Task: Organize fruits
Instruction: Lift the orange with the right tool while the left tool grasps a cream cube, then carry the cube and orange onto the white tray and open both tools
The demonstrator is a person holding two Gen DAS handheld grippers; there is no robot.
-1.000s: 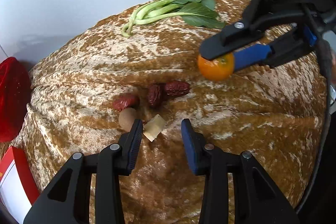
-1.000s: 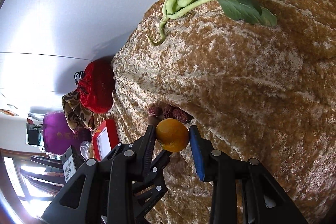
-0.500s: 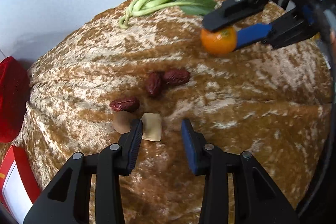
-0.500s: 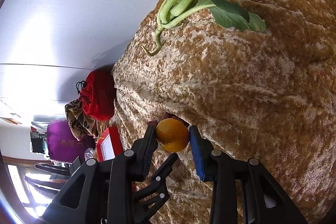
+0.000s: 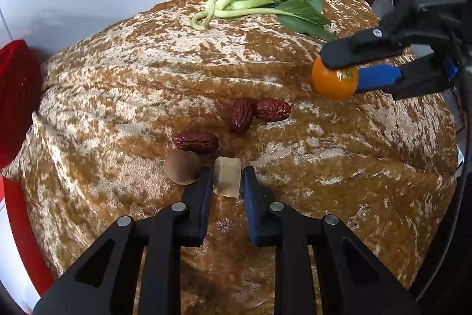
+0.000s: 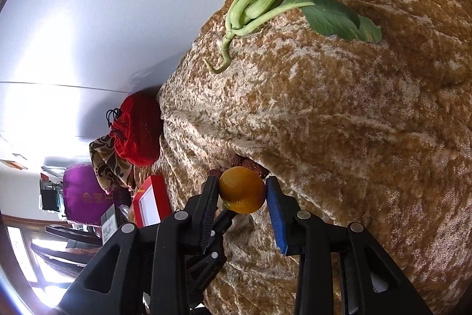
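Note:
My right gripper (image 6: 242, 191) is shut on a small orange (image 6: 242, 189) and holds it above the cloth; from the left wrist view the orange (image 5: 334, 80) hangs at the right. My left gripper (image 5: 227, 177) has its jaws narrowly apart on either side of a pale cube-shaped piece (image 5: 226, 178) lying on the cloth; I cannot tell whether they press it. A round brown fruit (image 5: 181, 171) lies just left of it. Three red dates (image 5: 196, 142) (image 5: 242, 115) (image 5: 273, 109) lie beyond.
A bunch of green leafy stalks (image 5: 265, 3) lies at the far edge of the golden-brown cloth (image 5: 132, 73). A red pouch (image 6: 137, 130), a red-and-white box (image 6: 152, 204) and a purple bag (image 6: 85, 194) sit off the cloth's left side. A white wall stands behind.
My left gripper has moved onto the pale piece and its jaws have closed in around it. My right gripper has carried the orange to the right and away from the dates.

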